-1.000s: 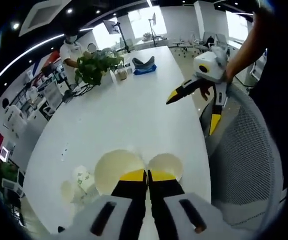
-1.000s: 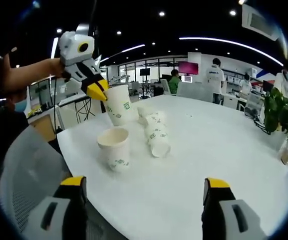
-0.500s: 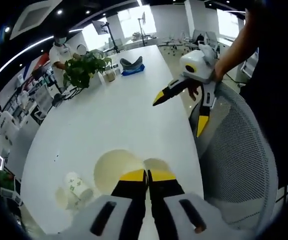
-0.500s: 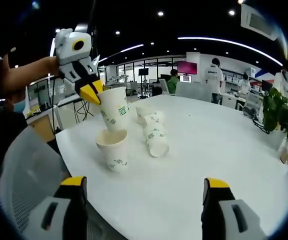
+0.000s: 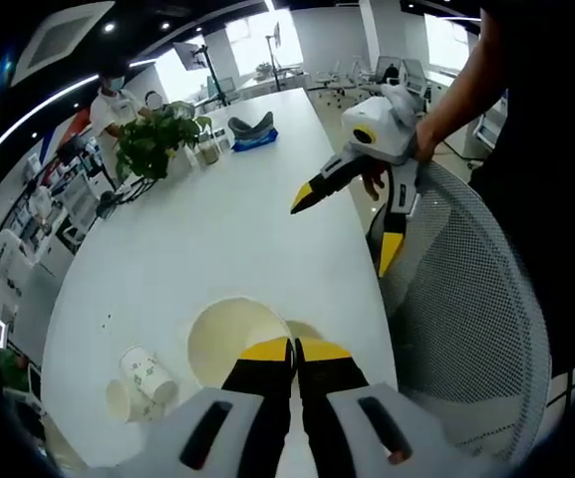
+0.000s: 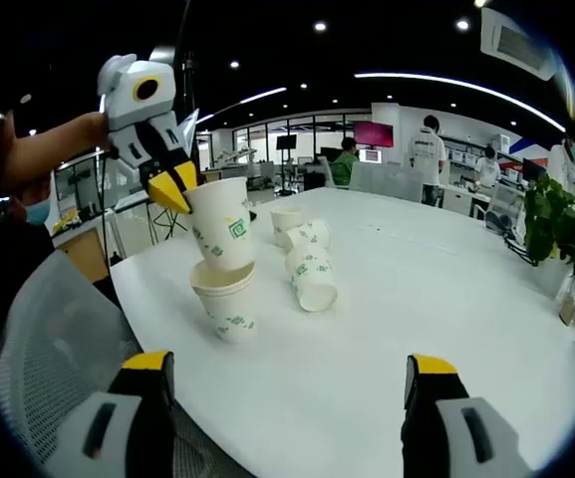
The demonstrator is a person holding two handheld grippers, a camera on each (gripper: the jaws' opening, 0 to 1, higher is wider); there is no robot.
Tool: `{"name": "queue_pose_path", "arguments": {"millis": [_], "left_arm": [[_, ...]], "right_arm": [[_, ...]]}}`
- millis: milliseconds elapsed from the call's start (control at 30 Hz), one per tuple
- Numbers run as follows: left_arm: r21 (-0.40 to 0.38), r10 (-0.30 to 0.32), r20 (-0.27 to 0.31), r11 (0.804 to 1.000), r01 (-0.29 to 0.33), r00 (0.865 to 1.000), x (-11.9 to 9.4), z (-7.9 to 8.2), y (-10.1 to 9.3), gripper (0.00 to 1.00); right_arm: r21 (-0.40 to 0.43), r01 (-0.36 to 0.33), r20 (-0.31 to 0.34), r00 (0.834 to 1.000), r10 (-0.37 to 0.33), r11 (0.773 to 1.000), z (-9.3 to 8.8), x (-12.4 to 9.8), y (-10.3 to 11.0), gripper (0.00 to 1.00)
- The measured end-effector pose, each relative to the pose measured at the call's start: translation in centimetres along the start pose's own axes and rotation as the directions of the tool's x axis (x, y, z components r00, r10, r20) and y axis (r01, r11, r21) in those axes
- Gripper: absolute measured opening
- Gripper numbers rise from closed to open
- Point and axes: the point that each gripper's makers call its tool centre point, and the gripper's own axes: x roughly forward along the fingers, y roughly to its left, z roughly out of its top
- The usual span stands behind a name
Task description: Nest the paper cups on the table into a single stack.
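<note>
Left tongs pinch a white paper cup with green print over the upright white cup; right tongs hang spread. Any tilt could topple the lower cup.

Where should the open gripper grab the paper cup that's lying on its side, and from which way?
The tipped cup lies on the table with its open mouth facing the right gripper, whose jaws stand wide open. Probably best: come down from above and close across its round wall near the middle. The rim is thin there, and a grip along its length could let it roll away.
</note>
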Motion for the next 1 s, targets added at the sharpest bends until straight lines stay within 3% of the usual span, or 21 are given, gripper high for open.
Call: {"name": "queue_pose_path", "arguments": {"millis": [500, 1000], "left_arm": [[0.029, -0.04, -0.076, 0.999, 0.042, 0.996, 2.1, -2.3, -1.3, 0.0], [-0.001, -0.12, -0.124, 0.993, 0.121, 0.985, 4.8, -3.8, -1.7, 0.0]], "right_arm": [[0.003, 0.0, -0.009, 1.0, 0.0, 1.0, -0.3, 0.0, -0.2, 0.96], [0.008, 0.01, -0.007, 1.0, -0.01, 1.0, -0.1, 0.0, -0.2, 0.96]]}}
